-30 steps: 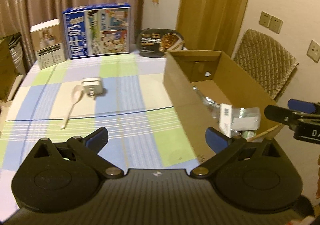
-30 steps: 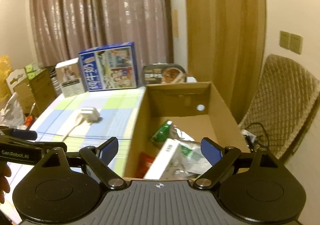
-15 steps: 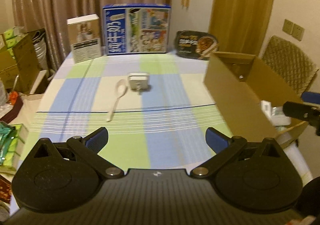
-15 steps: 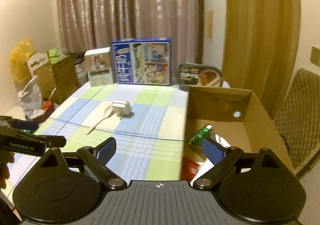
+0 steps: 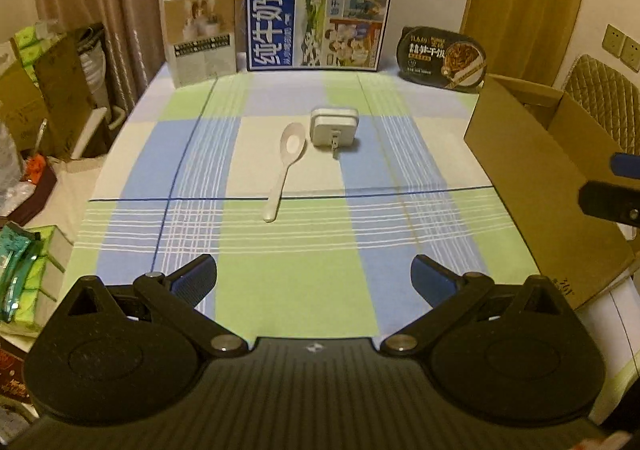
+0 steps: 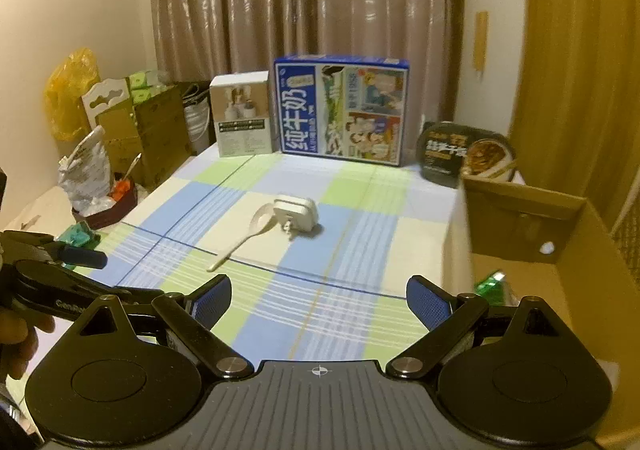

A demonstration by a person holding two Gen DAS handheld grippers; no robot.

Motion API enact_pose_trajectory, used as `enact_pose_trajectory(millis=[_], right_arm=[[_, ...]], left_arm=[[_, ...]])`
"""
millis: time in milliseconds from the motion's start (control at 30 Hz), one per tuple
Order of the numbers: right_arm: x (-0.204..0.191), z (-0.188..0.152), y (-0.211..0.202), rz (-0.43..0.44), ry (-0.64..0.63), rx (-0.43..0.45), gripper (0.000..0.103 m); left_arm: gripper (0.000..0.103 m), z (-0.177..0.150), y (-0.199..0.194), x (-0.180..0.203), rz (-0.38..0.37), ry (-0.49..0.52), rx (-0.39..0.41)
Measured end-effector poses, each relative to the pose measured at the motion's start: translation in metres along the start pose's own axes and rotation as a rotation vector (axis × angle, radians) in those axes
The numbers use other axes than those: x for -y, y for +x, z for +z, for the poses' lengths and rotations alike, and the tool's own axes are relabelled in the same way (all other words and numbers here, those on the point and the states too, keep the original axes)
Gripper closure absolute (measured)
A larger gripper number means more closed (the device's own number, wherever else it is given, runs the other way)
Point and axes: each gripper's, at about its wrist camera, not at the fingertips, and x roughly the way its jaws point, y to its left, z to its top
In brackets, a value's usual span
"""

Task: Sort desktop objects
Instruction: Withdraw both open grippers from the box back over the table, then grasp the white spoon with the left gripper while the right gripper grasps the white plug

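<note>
Out past my left gripper (image 5: 314,277), jaws wide apart and empty, the white spoon (image 5: 285,166) lies mid-table just left of the charger (image 5: 334,126), handle pointing near toward me, right gripper (image 6: 319,301) also apart, looks slightly farther off.

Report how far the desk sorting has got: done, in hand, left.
Done: the cardboard box at the table's right edge already holds at least a green packet; the rest of its inside is out of view. In hand: nothing; the left gripper and right gripper are both open and empty. Left: the white spoon and white charger lie mid-table on the checked cloth.
</note>
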Motion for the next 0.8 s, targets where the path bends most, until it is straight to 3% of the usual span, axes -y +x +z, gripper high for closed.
enact_pose_trajectory(millis=[233, 533, 800], right_arm=[[-0.005, 0.004, 0.056, 0.019, -0.01, -0.045, 0.011], [0.001, 0.013, 0.128, 0.036, 0.024, -0.059, 0.014], [0.005, 0.024, 0.187, 0.047, 0.026, -0.054, 0.035]], left_arm=[[0.002, 0.009, 0.042, -0.019, 0.016, 0.02, -0.014], [0.014, 0.026, 0.103, -0.043, -0.011, 0.072, 0.001], [0.024, 0.051, 0.149, -0.048, -0.036, 0.135, 0.065]])
